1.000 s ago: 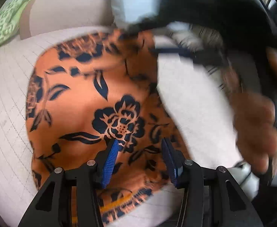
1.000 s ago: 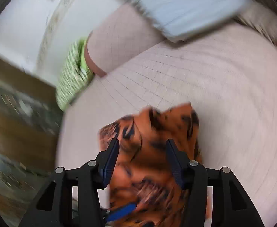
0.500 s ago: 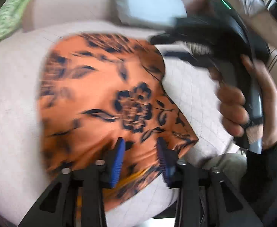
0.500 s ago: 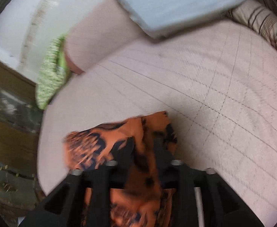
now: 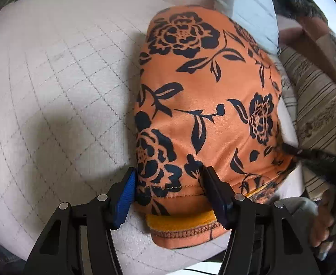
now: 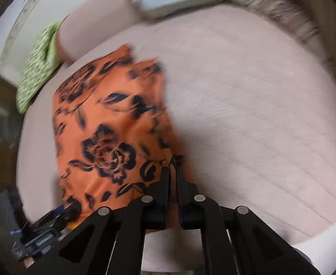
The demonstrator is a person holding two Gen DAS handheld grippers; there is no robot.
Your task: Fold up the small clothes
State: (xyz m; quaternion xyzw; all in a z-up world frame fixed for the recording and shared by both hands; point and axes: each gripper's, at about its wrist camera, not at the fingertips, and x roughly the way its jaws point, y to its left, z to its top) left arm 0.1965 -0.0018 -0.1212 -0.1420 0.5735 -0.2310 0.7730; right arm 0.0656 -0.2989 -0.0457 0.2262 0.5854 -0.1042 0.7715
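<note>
An orange garment with black flowers point(image 5: 204, 105) lies folded over on the quilted pale bed cover point(image 5: 53, 91). My left gripper point(image 5: 170, 178) is open, its fingers either side of the garment's near hem, with an orange inner band below. My right gripper point(image 6: 173, 171) is shut on the garment's near right edge point(image 6: 113, 137). It also shows at the right edge of the left wrist view point(image 5: 310, 155), at the garment's right corner.
A pale blue pillow point(image 5: 248, 16) and a beige bolster point(image 6: 94, 32) lie at the back. A green patterned cloth point(image 6: 37, 64) lies far left. A striped beige cushion point(image 5: 315, 105) sits to the right. The bed's edge is just below both grippers.
My right gripper has shut on the garment's edge and drawn it across. The garment now lies narrower and folded over. My left gripper stays open at the near hem.
</note>
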